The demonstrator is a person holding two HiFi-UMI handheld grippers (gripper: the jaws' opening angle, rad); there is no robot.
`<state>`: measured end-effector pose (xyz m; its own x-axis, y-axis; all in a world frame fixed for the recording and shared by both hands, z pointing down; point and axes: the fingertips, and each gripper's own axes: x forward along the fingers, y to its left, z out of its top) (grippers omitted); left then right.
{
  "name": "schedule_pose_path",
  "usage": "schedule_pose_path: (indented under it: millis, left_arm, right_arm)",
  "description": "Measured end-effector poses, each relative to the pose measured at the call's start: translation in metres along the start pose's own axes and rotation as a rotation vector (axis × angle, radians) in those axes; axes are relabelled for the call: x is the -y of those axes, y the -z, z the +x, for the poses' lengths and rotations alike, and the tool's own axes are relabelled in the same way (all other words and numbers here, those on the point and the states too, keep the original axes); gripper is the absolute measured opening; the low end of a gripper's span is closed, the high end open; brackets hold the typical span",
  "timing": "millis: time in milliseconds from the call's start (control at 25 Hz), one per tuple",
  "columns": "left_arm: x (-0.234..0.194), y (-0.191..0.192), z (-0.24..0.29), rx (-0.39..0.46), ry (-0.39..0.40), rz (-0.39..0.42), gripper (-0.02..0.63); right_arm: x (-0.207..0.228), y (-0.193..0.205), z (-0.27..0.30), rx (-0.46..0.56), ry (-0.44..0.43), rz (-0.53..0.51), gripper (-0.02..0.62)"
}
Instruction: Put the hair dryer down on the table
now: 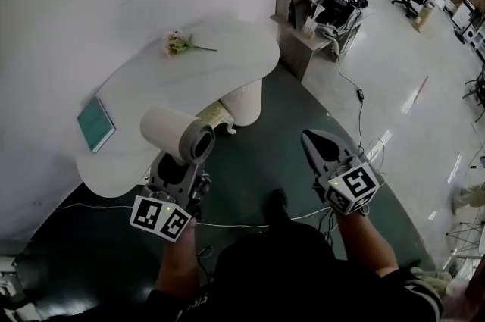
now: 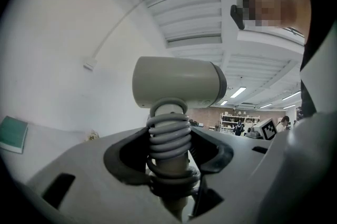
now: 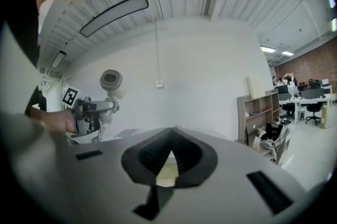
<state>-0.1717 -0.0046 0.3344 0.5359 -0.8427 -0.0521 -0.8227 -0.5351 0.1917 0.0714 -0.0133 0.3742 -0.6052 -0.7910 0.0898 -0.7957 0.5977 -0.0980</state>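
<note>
Desk (image 1: 227, 55) ahead; left hand-held gripper (image 1: 179, 166) is clamping the dryer's (image 1: 176, 135) upright handle (image 2: 171, 165), level barrel (image 2: 176, 81) running deskward. Left gripper view is showing cord (image 2: 168, 133) coiled there, unseen overhead; right hand-held gripper (image 1: 311, 135) is hanging closed, empty.

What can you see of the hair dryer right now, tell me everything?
The hair dryer has a cream, plastic-looking barrel with a dark grey ring at one end. Its handle points down, wrapped in a coiled grey cord. The left gripper is clamped on that handle, holding the barrel roughly level. It is in the air by the white table's near edge, not resting on it.
</note>
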Motion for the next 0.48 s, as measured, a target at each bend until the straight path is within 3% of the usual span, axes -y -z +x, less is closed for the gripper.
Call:
schedule_pose_path:
  millis: [240, 480]
  left_arm:
    - [-0.011, 0.002, 0.085, 0.006, -0.016, -0.018, 0.225]
    - [-0.012, 0.003, 0.136, -0.012, -0.030, -0.014, 0.225]
  right_arm:
    - [0.080, -0.002, 0.040, -0.009, -0.015, 0.024, 0.005]
    - [0.138, -0.029, 0.065, 0.019, -0.009, -0.013, 0.003]
